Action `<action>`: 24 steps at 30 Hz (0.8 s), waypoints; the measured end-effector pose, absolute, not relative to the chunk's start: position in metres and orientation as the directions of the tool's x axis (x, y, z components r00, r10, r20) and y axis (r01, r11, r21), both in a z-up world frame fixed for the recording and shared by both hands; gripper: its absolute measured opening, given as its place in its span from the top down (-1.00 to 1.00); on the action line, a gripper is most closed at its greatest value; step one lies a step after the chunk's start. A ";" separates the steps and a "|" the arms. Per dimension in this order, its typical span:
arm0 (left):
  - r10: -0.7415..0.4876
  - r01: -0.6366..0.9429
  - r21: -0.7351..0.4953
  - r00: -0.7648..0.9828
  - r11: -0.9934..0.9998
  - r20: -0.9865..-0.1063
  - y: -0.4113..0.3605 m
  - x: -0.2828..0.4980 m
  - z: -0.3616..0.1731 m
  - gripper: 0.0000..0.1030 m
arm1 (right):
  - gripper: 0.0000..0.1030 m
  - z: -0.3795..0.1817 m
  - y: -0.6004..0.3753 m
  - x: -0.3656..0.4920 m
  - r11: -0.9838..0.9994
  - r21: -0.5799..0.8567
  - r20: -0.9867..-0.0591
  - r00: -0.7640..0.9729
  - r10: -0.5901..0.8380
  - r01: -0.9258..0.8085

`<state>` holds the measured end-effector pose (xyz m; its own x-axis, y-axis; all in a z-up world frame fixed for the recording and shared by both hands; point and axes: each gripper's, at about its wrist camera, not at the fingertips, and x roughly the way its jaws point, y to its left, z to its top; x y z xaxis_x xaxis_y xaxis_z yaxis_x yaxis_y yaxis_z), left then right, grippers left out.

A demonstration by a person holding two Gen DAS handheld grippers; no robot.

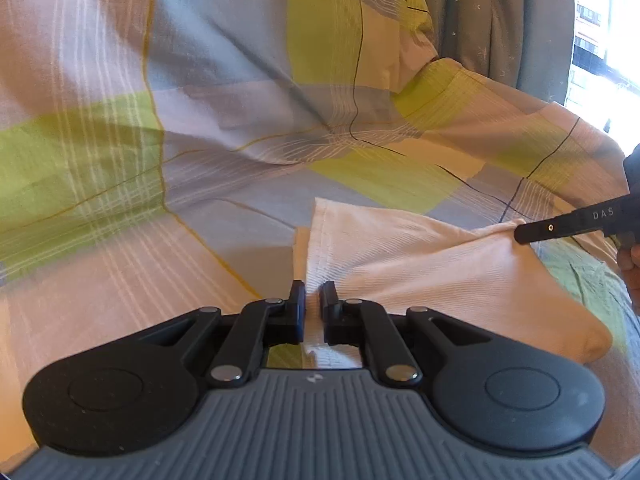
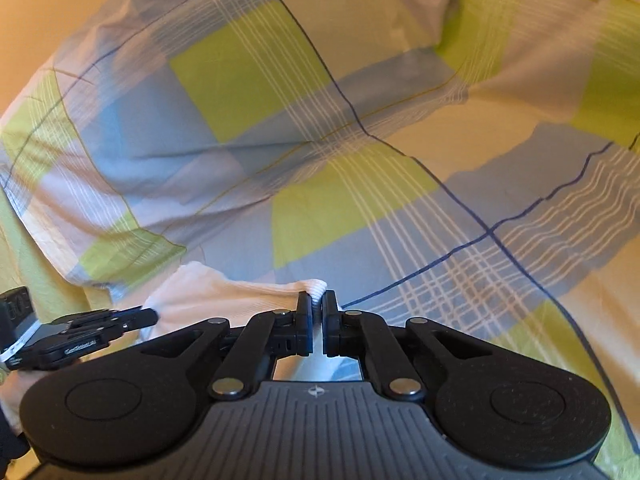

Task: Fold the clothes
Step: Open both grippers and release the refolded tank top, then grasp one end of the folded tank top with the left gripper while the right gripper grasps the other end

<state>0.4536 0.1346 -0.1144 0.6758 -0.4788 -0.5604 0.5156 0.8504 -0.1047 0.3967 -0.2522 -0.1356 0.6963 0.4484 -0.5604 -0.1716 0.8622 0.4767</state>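
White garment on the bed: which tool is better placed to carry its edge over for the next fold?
Probably the left tool: it pinches the white garment at its stitched hem. The right tool grips only a small bunched corner.

Both wrist views look closely down along their fingers, sharing the white garment (image 1: pixel 420 256).

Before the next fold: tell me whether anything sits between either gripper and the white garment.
Nothing visible does. The left gripper is already closed on the hemmed edge of the white garment, and the right gripper is pinched on another edge. Only the plaid bedspread lies under and beyond it.
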 end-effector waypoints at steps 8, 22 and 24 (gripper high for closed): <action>-0.354 0.418 -0.029 0.728 0.908 -0.587 0.143 0.420 -0.093 0.56 | 0.23 -0.139 -0.247 0.379 0.907 0.404 -0.551 0.761 0.342 -0.116; -0.180 0.530 0.470 0.776 0.706 -0.604 0.071 0.267 -0.079 0.36 | 0.02 -0.077 -0.152 0.233 0.774 -0.272 -0.582 0.739 0.340 -0.571; -0.174 0.538 0.545 0.796 0.643 -0.580 0.059 0.264 -0.086 0.33 | 0.12 -0.095 -0.135 0.225 0.707 -0.367 -0.596 0.737 0.320 -0.604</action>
